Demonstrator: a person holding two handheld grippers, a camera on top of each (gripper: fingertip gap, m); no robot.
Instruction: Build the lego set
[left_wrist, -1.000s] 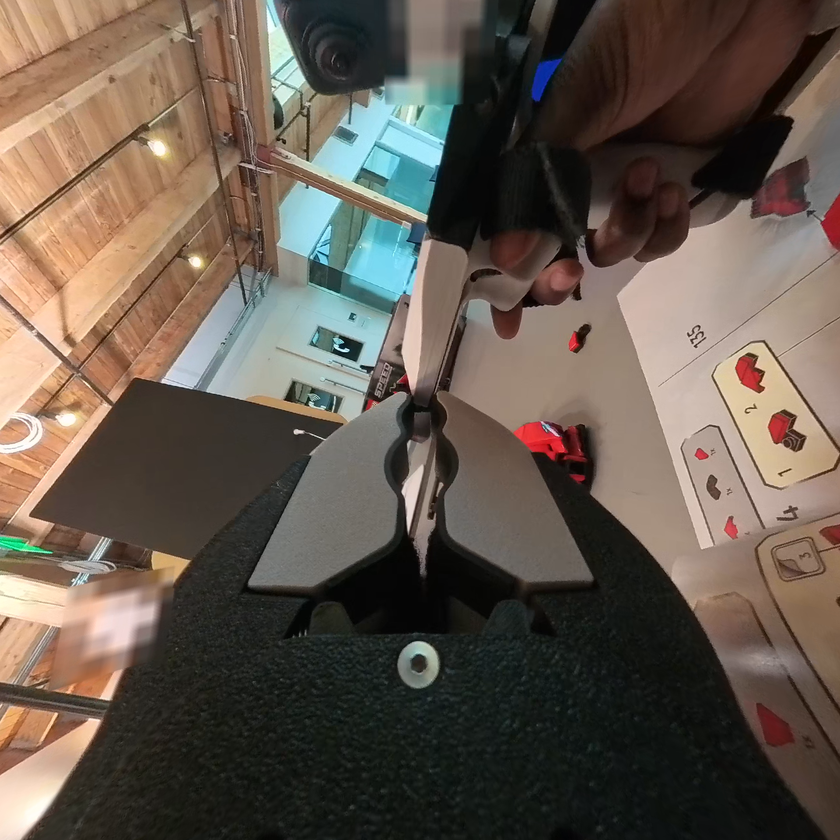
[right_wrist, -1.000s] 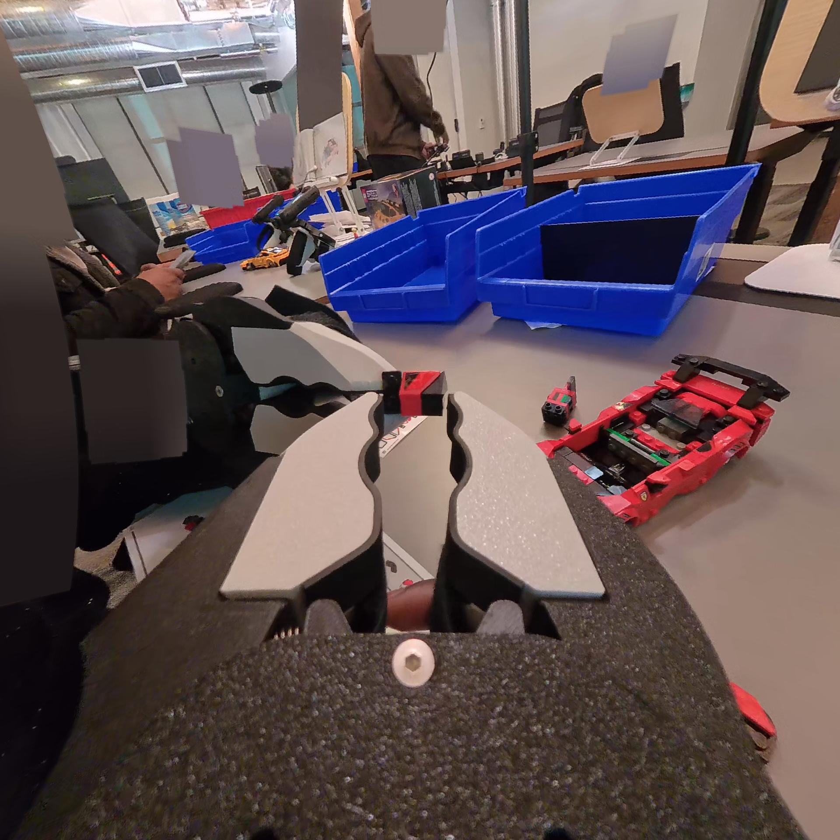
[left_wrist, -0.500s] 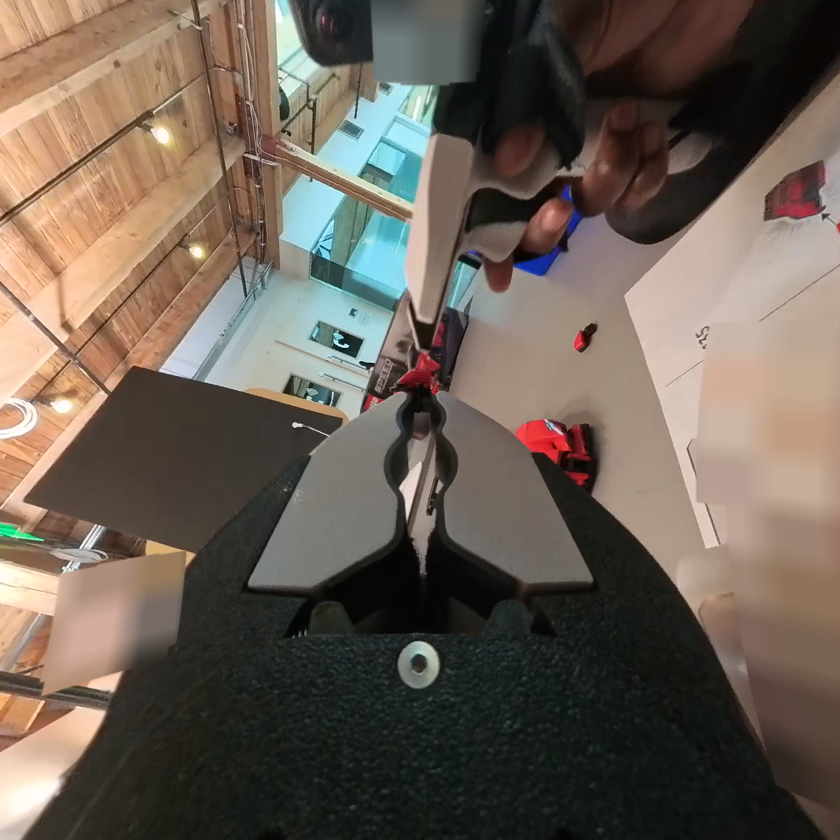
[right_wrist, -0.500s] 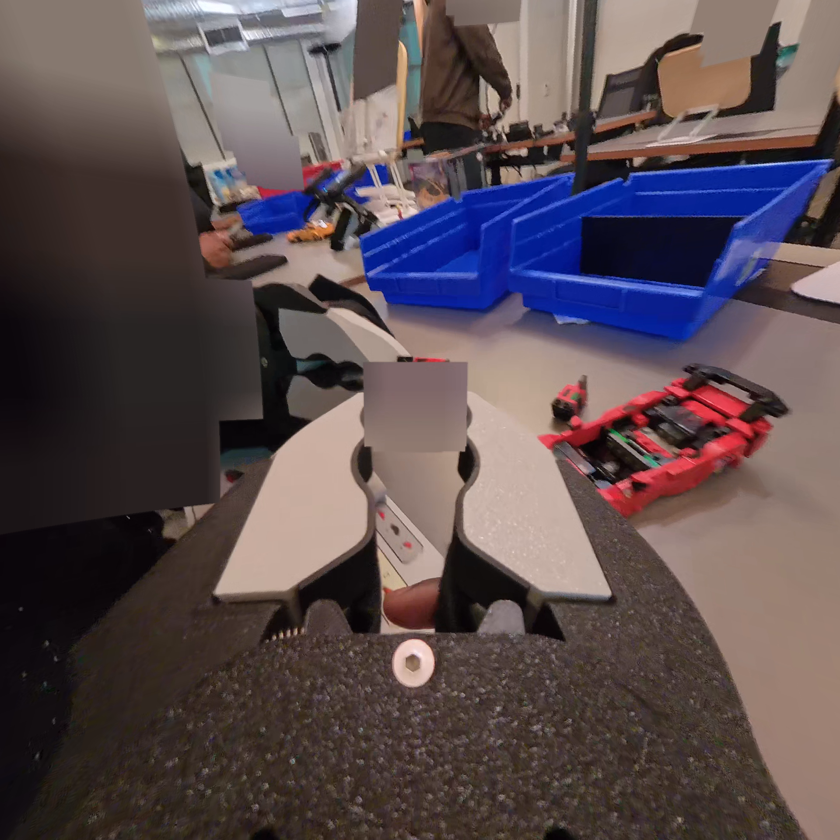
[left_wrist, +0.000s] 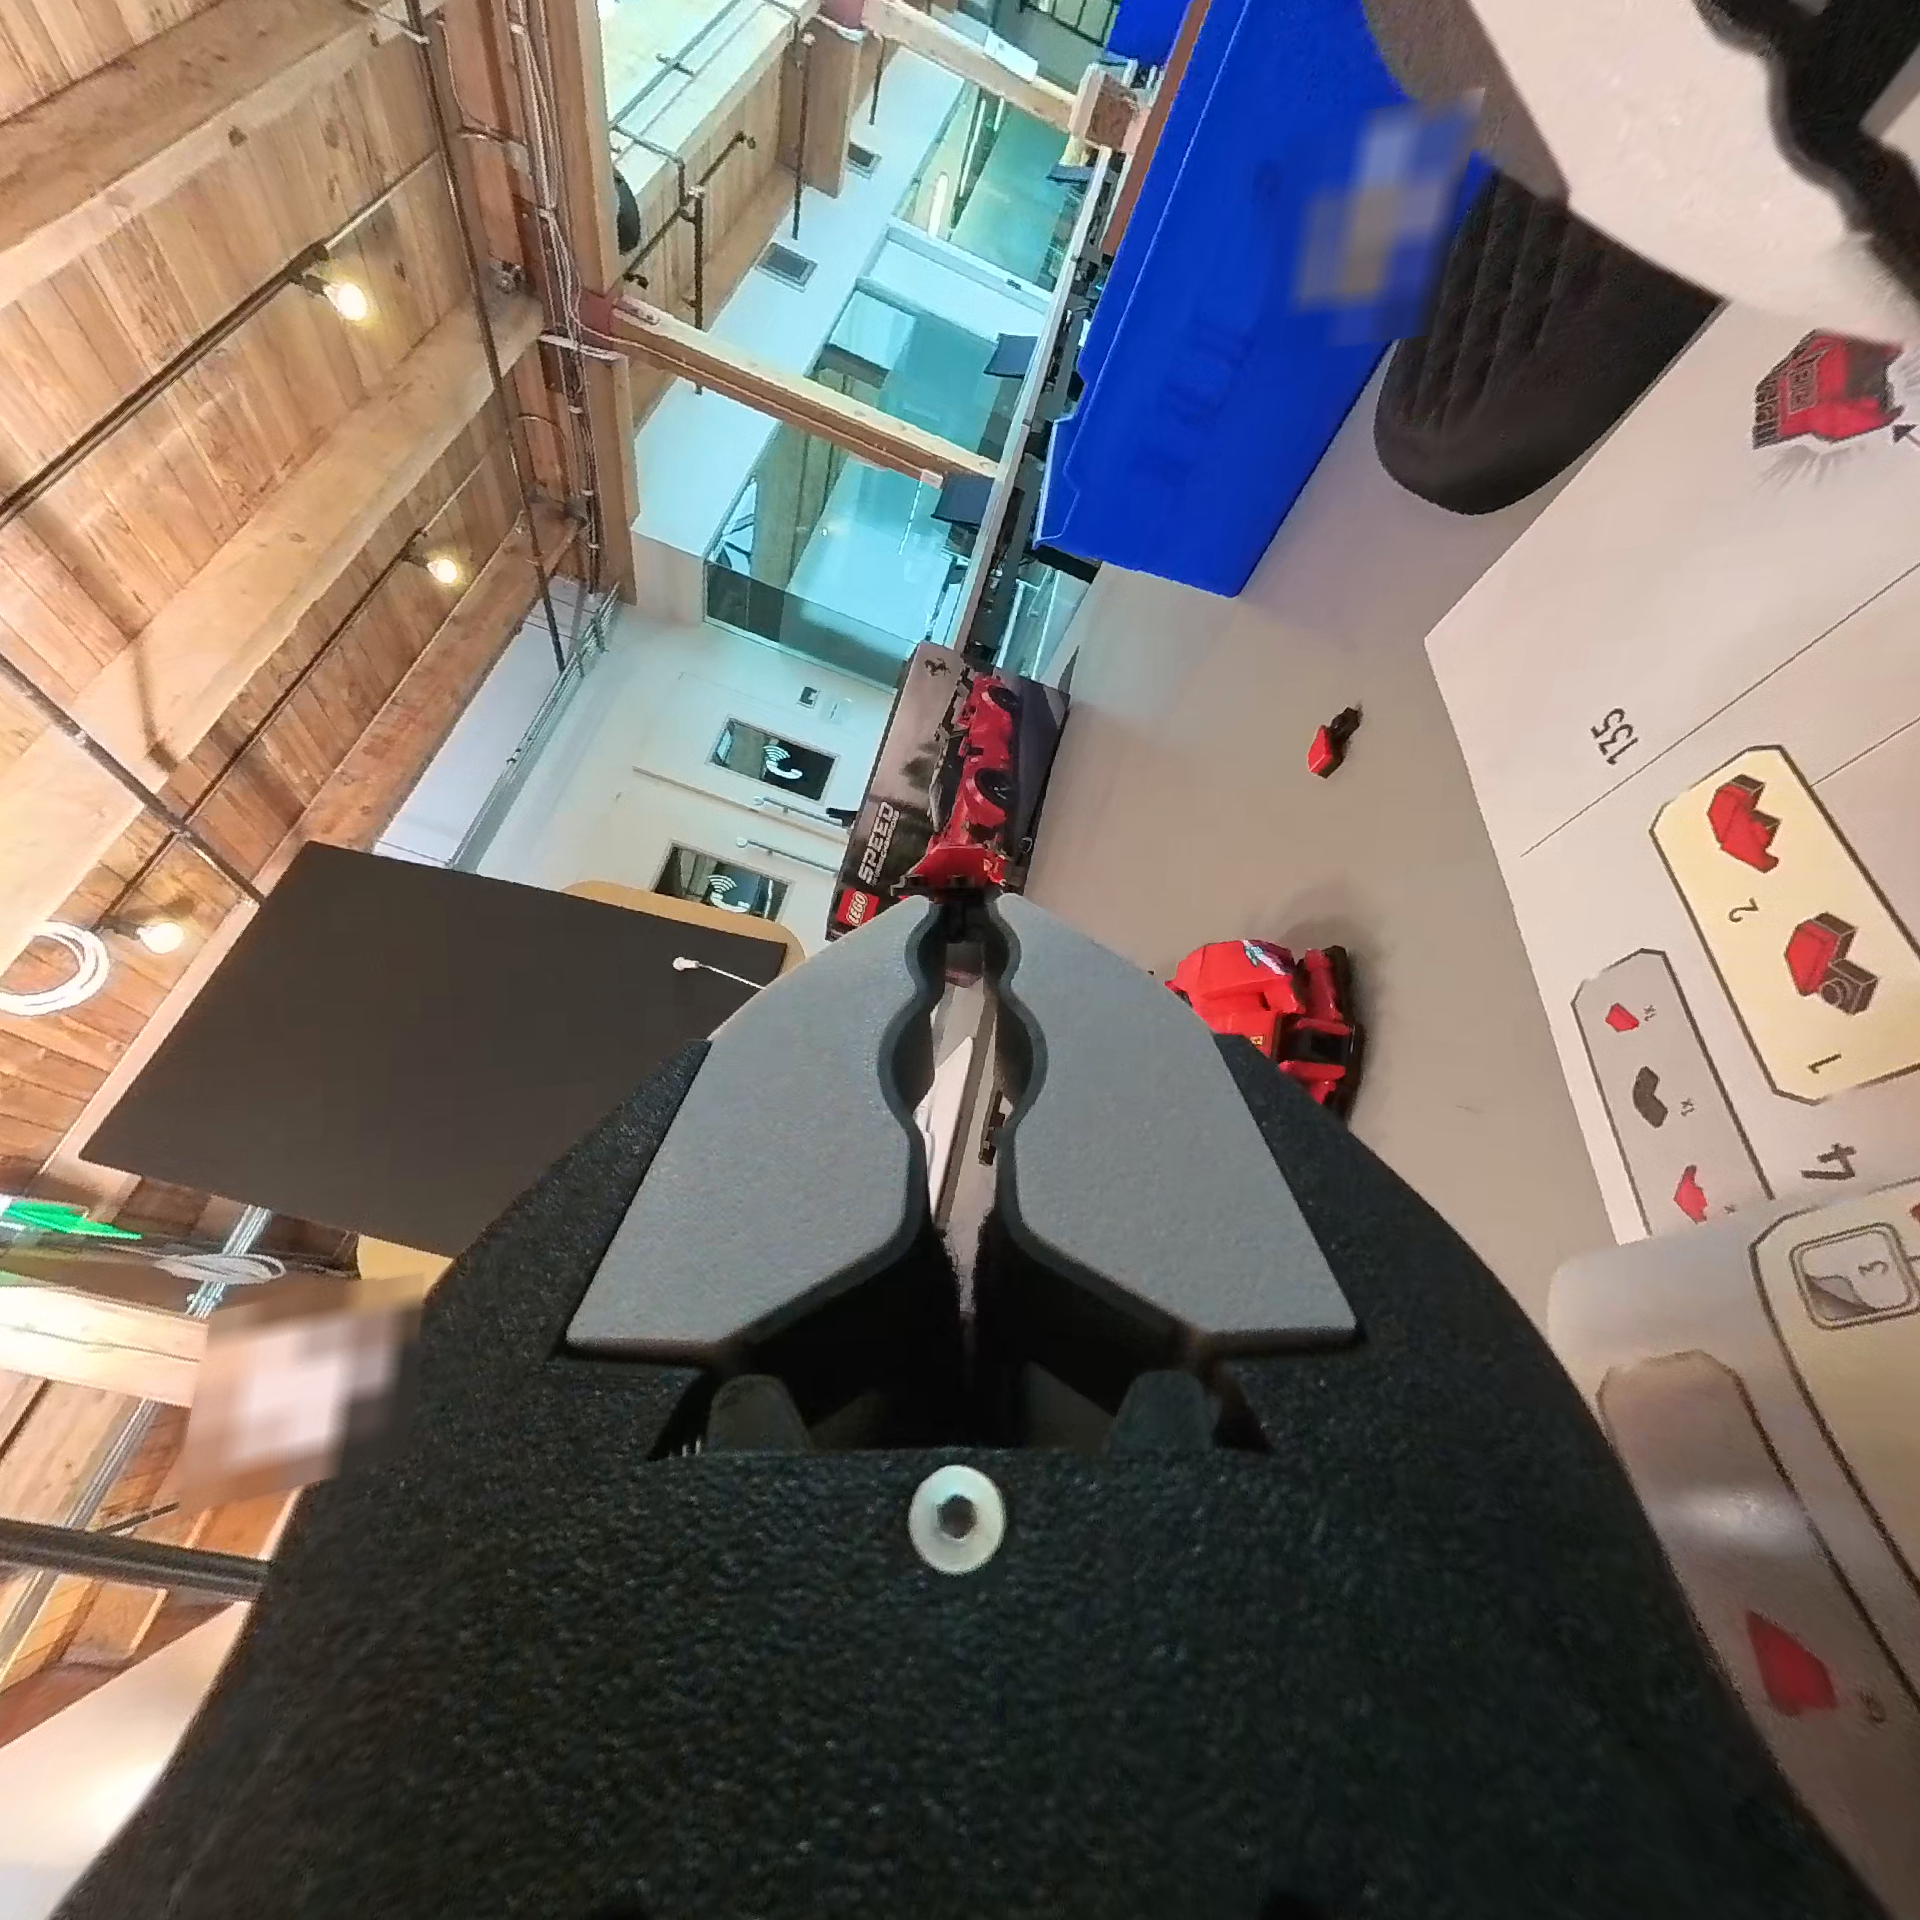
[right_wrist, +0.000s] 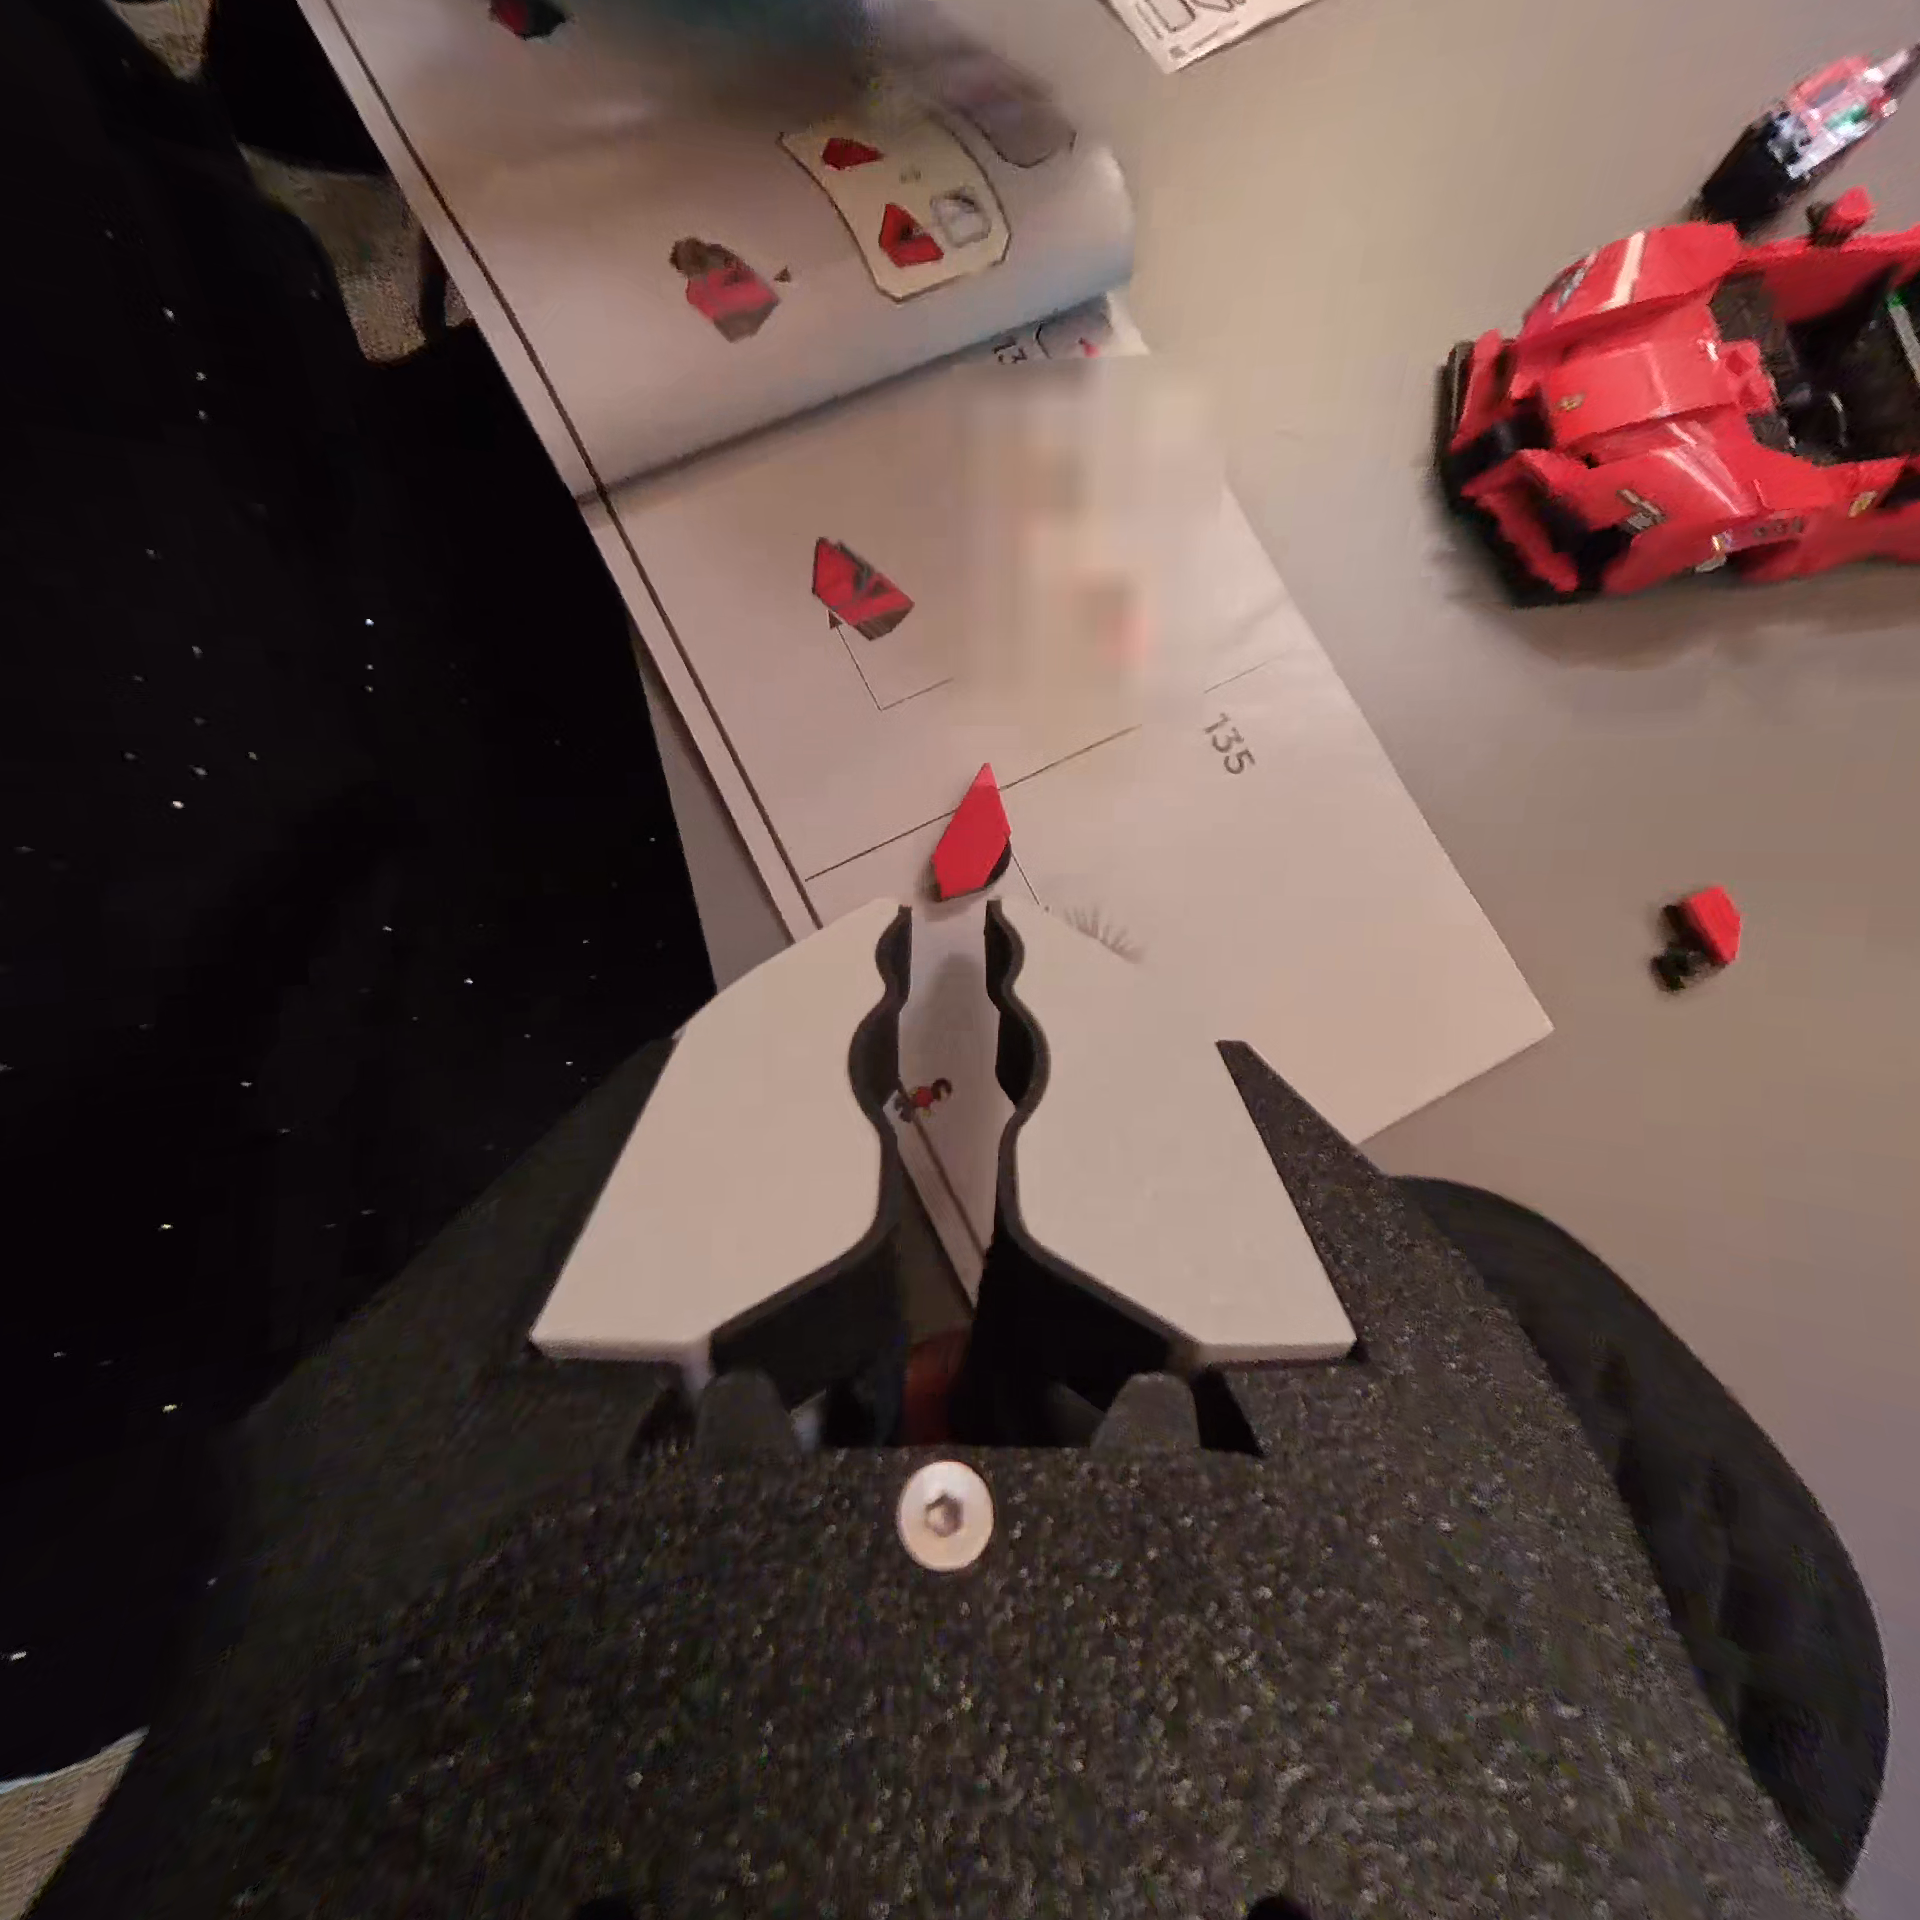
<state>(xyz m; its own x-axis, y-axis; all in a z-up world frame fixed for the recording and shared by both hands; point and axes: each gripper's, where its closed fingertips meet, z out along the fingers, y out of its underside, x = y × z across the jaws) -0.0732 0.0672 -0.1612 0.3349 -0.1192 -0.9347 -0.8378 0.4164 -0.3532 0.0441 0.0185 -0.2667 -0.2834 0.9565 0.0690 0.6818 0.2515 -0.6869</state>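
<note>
Lego car (right_wrist: 1704, 416) sits upper right on the worktop (right_wrist: 1558, 831), near the open manual (right_wrist: 1039, 582). Right hand-held gripper (right_wrist: 948, 909) pinches a red wedge (right_wrist: 971, 831) at its tips, low centre, over the page, probably to check it against the diagram. Left hand-held gripper (left_wrist: 964, 904) nips a small red-black piece (left_wrist: 961, 902), raised clear.

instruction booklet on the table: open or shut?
Open. The instruction booklet lies spread on the table, two printed pages face up; the farther page bows upward, the nearer lies flat.
</note>
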